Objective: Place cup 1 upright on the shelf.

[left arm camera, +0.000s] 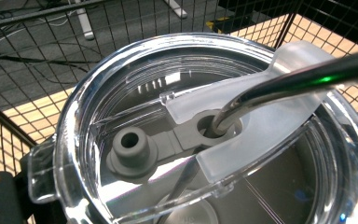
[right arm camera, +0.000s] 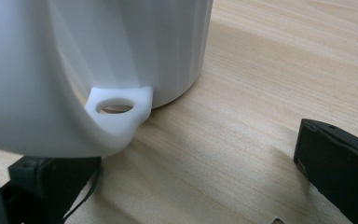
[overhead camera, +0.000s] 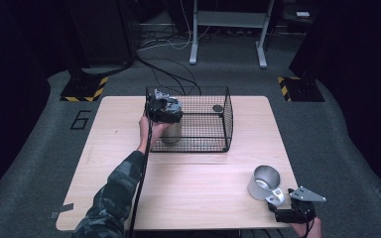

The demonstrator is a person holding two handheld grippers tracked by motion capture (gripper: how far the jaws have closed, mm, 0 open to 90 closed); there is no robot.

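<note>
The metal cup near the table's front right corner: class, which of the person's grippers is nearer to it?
Right. The right gripper sits right beside the metal cup, at its handle. The left gripper is far across the table, at the wire basket.

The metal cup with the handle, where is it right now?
In the high view the metal cup stands on the table's near right corner, beside the right gripper, away from the wire basket.

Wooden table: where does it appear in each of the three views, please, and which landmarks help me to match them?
High view: the wooden table fills the middle, under the wire basket.
Left gripper view: it shows through the basket's mesh, at the upper right and the left edge.
Right gripper view: it spreads right of the cup.
Shared landmarks: the basket; the cup.
</note>
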